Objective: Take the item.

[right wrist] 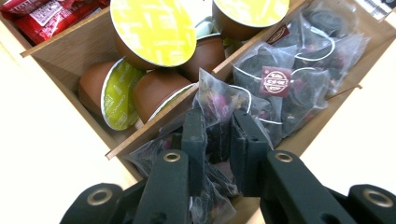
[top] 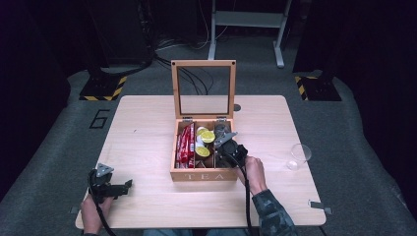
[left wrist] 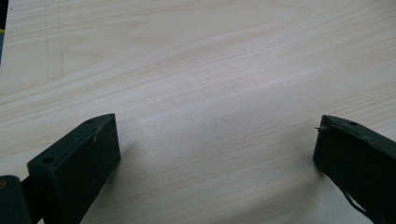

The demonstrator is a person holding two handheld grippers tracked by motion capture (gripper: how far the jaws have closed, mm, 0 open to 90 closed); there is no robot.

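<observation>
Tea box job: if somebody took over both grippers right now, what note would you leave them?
Right gripper: jaws shut on a tea bag in the right-hand compartment of the wooden tea box, bag not yet lifted out.
Left gripper: jaws open, holding nothing, resting over the bare table at the near left corner.
Box lid stands open; coffee pods in the middle compartment, red sachets on the left.
A clear plastic cup stands right of the box.
Left: lift the bag clear, probably to the cup.

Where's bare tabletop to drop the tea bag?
Bare light wooden table left of the wooden TEA box, and right of it up to the clear plastic cup. Crowded inside, where the right gripper pinches a clear tea bag.
</observation>
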